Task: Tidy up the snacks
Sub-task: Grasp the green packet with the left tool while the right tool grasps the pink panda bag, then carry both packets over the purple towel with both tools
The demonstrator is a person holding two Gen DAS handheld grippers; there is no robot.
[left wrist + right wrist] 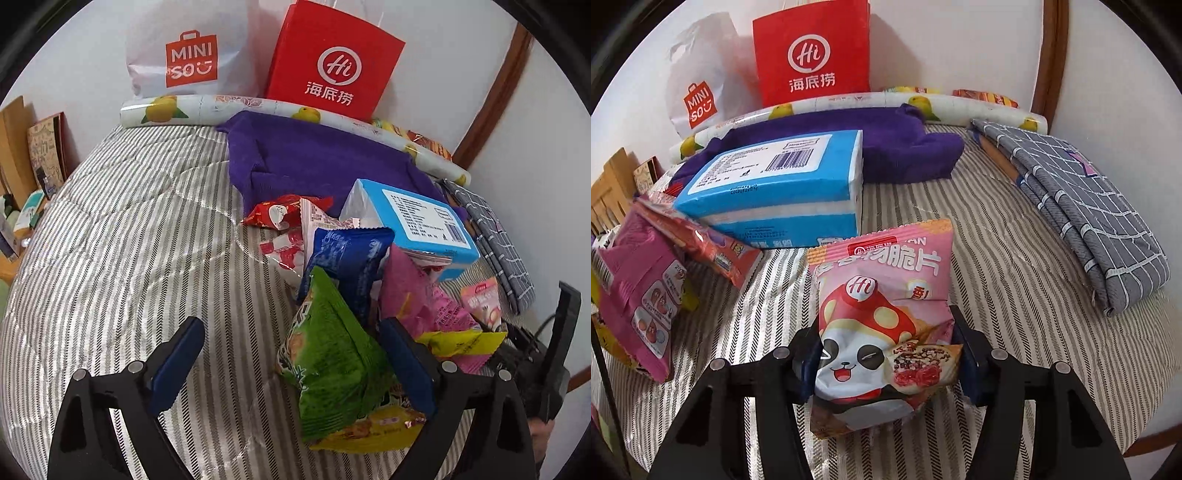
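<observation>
1. My right gripper (886, 354) is clamped on a pink panda-print snack packet (886, 314); both blue pads press into the packet's lower half and its sides buckle between them.
2. The packet stands upright in my grip above the striped quilted cover (1015, 295), near the cover's front edge.
3. My left gripper (291, 369) stands wide open, its pads touching nothing I can confirm; the green snack bag (332, 362) lies between its fingers, close against the right-hand pad.
4. A yellow-printed packet (373, 428) lies under the green bag's lower end.
5. Behind the green bag, the snack pile runs toward the cover's right side: a blue packet (351, 266), a magenta packet (421, 299) and a yellow packet (461, 341) lean on one another.
6. Two red-and-white packets (284, 216) lie at the pile's far end, just before the purple cloth (314, 155).
7. A blue tissue pack (775, 192) rests label-up, one end propped on the pile and the other against the purple cloth.
8. A folded grey checked cloth (1078, 206) lies along the cover's right edge, well apart from the held packet.
9. At the cover's back edge, a lemon-print roll (221, 107) lies along the wall, with a red Haidilao bag (332, 62) and a white Miniso bag (184, 55) standing behind it.
</observation>
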